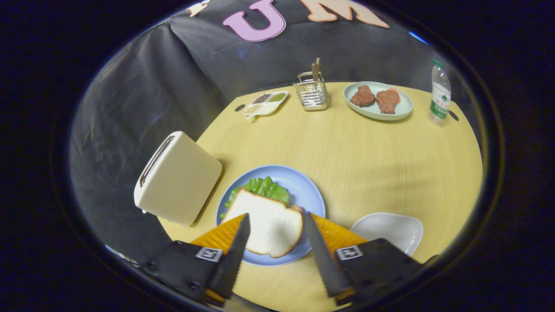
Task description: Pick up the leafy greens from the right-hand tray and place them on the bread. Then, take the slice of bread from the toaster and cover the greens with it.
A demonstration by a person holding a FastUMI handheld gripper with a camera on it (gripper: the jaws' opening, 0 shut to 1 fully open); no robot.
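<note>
The gripper [276, 221] is spread wide and holds nothing; its fingers [236, 249] flank the bread [266, 227] without touching it. The bread lies just ahead, between the fingers, on top of the greens [263, 188], which peek out at its far side on the blue plate [303, 190]. The toaster [177, 177] stands left of the plate. An empty white tray [390, 229] sits to the right. Far beyond are a meat plate [377, 100], caddy [311, 92], bottle [439, 93] and spice dish [265, 103].
</note>
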